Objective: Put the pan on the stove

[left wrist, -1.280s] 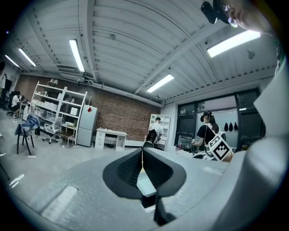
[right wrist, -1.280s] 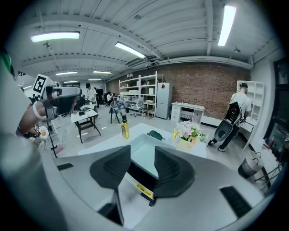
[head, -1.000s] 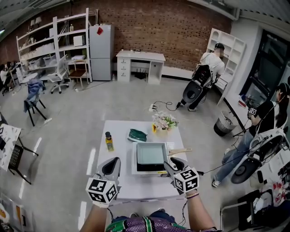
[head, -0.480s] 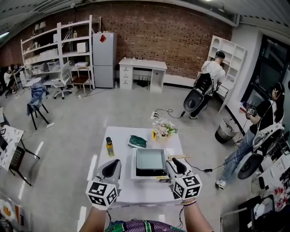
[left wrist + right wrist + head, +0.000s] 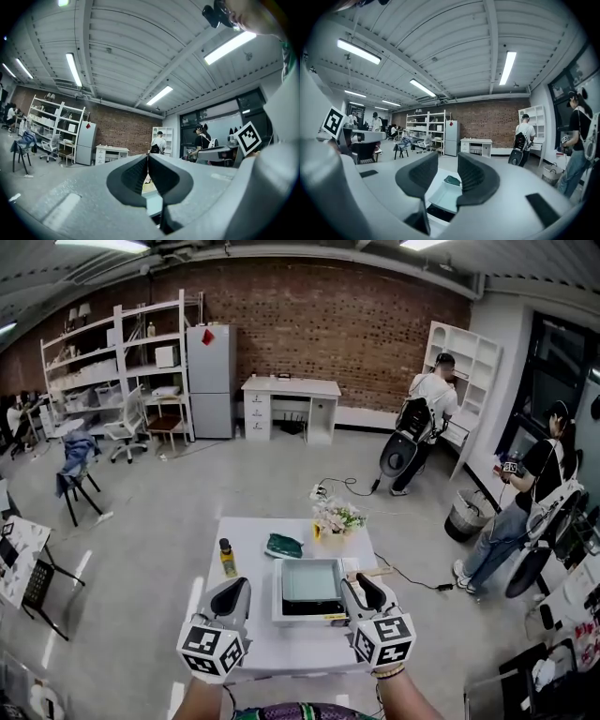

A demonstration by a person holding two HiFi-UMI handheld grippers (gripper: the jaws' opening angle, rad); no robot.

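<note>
A square pale-teal pan [image 5: 312,580] sits on the black-topped stove [image 5: 309,598] in the middle of the white table [image 5: 246,540]. Its wooden handle [image 5: 379,571] points right. My right gripper [image 5: 366,586] hovers at the pan's near right corner, just short of the handle, open with nothing between its jaws. The right gripper view shows the right gripper [image 5: 447,161] apart over the pan [image 5: 445,197] and the stove [image 5: 436,212]. My left gripper [image 5: 232,592] is left of the stove, clear of it. In the left gripper view the left gripper [image 5: 148,161] has its jaws pressed together, empty.
An oil bottle [image 5: 227,559] stands at the table's left. A dark green cloth [image 5: 284,546] and a small flower pot [image 5: 337,517] sit behind the stove. People stand at the right of the room, beside a shelf and a bin [image 5: 463,516].
The head view has tilted up, so the table looks smaller and lower. Both grippers have drawn slightly back toward me; the right one sits a little further from the handle.
</note>
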